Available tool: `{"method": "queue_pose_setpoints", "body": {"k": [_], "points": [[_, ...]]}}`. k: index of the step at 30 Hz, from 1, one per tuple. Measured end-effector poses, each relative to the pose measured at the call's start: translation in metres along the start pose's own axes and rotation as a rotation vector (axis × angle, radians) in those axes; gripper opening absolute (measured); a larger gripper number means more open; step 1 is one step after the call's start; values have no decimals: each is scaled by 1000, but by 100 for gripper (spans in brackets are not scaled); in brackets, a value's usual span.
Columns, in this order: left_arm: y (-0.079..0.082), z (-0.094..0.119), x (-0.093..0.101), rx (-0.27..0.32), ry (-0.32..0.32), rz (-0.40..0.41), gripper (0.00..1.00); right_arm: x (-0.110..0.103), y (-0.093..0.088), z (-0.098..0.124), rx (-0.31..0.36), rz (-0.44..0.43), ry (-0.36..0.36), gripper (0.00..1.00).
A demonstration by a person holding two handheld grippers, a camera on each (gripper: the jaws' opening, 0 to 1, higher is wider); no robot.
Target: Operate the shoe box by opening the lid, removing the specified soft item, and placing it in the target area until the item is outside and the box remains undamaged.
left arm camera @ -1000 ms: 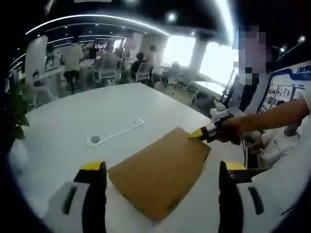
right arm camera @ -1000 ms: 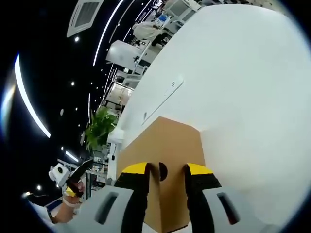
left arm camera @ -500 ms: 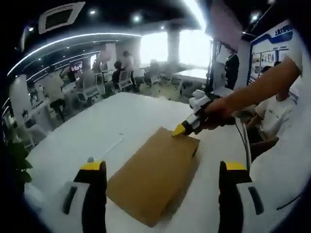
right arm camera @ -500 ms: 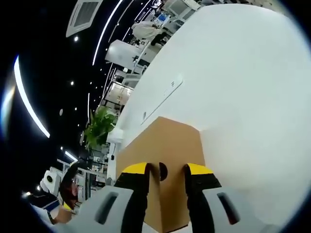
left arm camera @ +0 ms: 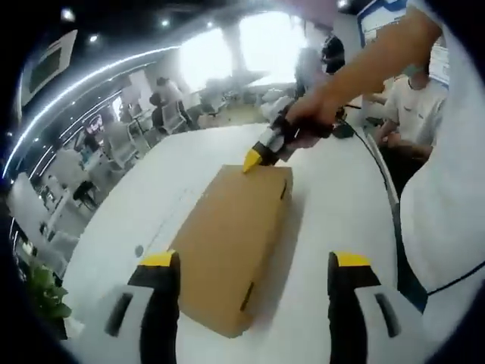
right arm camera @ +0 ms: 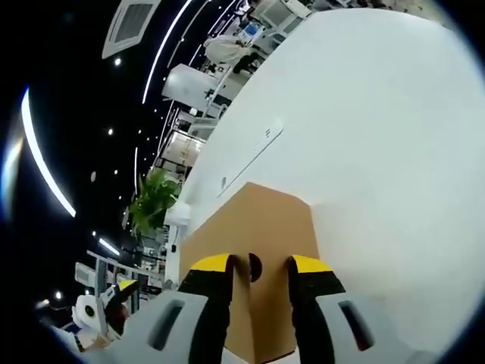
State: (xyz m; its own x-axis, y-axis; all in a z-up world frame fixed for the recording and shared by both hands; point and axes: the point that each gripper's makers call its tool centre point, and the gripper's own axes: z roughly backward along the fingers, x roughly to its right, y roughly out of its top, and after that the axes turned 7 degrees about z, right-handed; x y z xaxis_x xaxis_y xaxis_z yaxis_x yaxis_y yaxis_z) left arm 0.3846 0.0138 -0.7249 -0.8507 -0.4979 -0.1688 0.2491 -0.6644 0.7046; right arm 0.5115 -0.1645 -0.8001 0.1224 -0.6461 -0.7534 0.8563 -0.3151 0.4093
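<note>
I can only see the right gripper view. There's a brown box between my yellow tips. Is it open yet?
Observer: No. In the left gripper view the shoe box looks closed, with its lid lying flat.
Operator: Where am I touching it?
Observer: Your right hand-held gripper has its yellow tips at the top edge of the box's far end.
Operator: And what's my other one doing?
Observer: The left hand-held gripper is wide open at the near end of the box, with one jaw out to each side, not touching it.
</note>
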Motion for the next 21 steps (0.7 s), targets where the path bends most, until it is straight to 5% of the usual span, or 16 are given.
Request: {"method": "queue_pose_setpoints", "body": {"k": [4,8,11,17,21], "points": [[-9,-8,7,-15,2,-9,79,0,0,0,-2,-8,-7,28],[-22,-12,0,-88,90,-207,75,0,0,1,-4,-24,-4,28],[-27,-17,6,-85,88,-197,81,0,0,0,-12,-19,-9,28],[-38,-25,5,-103,126,-226,73,-1,-1,1,-8,-24,-8,28],[-42,-28,-18,-118,268,-303,68,-1,-1,1,-8,-28,-11,28]]}}
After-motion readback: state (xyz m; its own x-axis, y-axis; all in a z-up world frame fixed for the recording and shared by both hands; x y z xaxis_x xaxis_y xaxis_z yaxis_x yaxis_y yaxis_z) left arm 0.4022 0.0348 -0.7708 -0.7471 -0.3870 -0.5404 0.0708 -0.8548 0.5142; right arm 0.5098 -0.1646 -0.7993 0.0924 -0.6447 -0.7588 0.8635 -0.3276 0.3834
